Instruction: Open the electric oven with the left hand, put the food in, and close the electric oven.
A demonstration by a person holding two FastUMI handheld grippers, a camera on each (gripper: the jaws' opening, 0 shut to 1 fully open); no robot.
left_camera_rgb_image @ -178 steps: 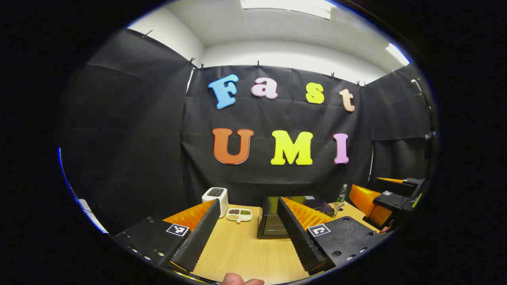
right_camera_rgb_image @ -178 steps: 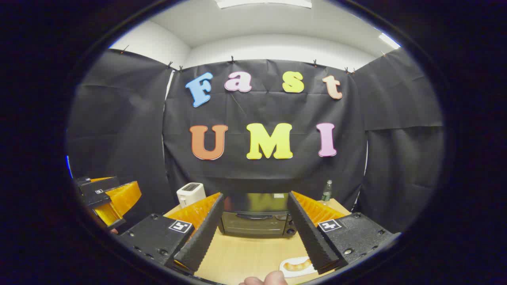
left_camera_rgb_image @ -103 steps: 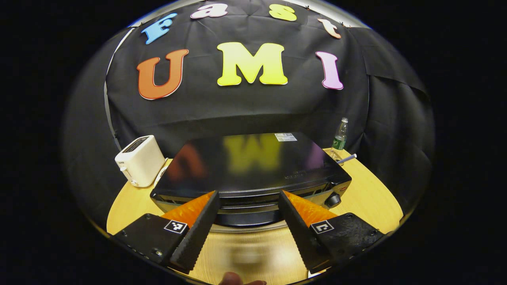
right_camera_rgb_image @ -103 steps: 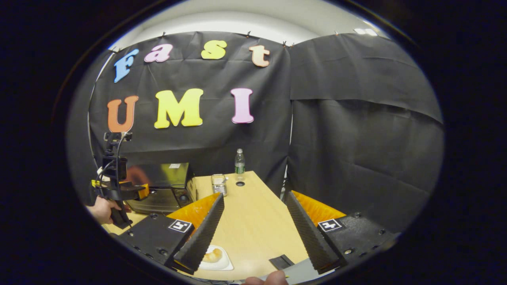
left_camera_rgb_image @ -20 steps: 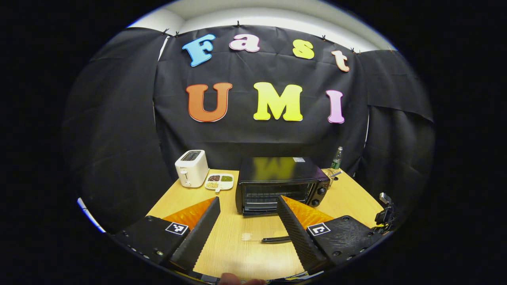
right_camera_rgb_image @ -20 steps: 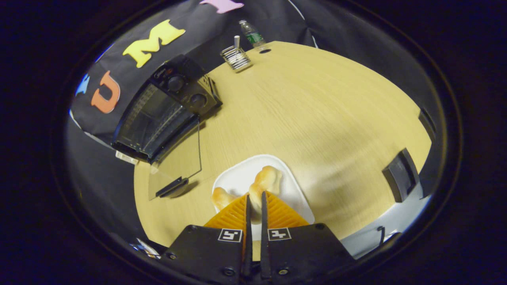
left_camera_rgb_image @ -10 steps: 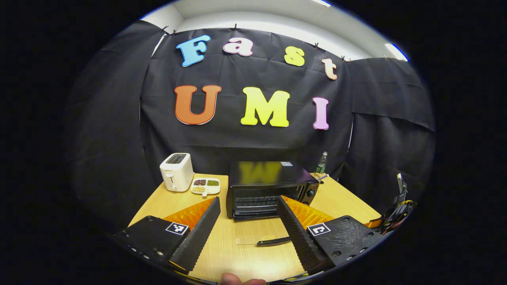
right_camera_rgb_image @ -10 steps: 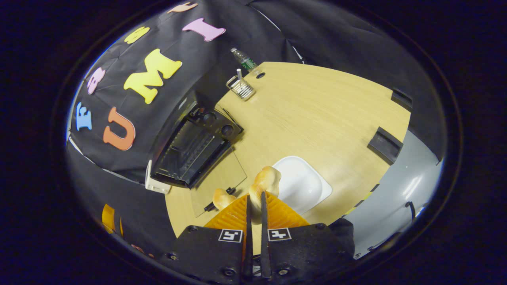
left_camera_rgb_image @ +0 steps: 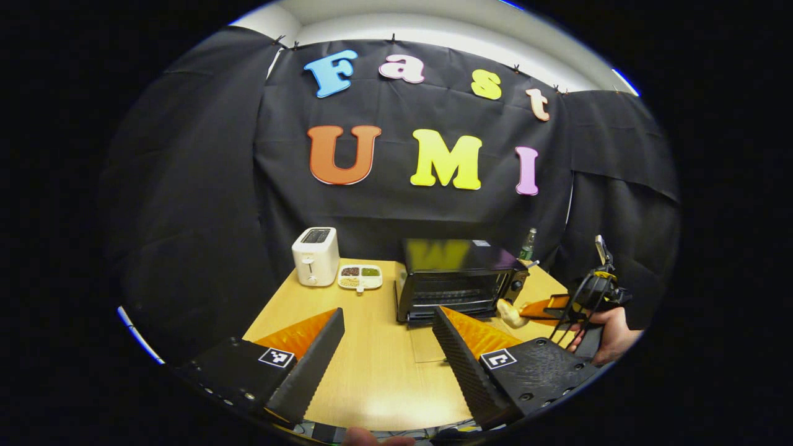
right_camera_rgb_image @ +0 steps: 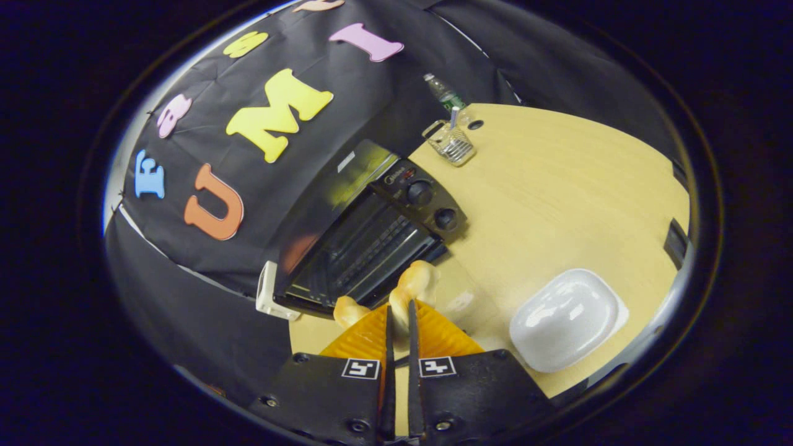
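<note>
Between the fingers of the right gripper [right_camera_rgb_image: 397, 319], a pale, curved piece of food [right_camera_rgb_image: 416, 282] is pinched; both fingers press on it, with a narrow gap between them. One end of the food projects forward past the fingertips, a second lobe shows to the left of them. In the left gripper view, the same food [left_camera_rgb_image: 510, 313] sits at the tip of the right gripper [left_camera_rgb_image: 538, 308], held by a hand [left_camera_rgb_image: 610, 334], just in front of the electric oven [left_camera_rgb_image: 455, 277].

The electric oven [right_camera_rgb_image: 365, 232] is open: its glass door [right_camera_rgb_image: 461, 297] lies folded down flat over the table, and the wire rack inside is visible. Two control knobs sit on the panel at the oven's right end. The food is above the lowered door, near the cavity mouth, not yet inside.

The left gripper [left_camera_rgb_image: 387, 347] has its fingers spread wide with nothing between them, above the table in front of the oven.

The table [right_camera_rgb_image: 557, 186] is light wood-grain. On it, a white dish [right_camera_rgb_image: 567, 319] stands empty to the right of the door. Beyond the oven stand a wire holder [right_camera_rgb_image: 452, 142] and a bottle [right_camera_rgb_image: 443, 93]. Left of the oven stand a white toaster [left_camera_rgb_image: 316, 255] and a divided tray [left_camera_rgb_image: 360, 277] holding small portions. Black cloth walls [left_camera_rgb_image: 198, 186] enclose the table; a white ceiling band shows above them.
</note>
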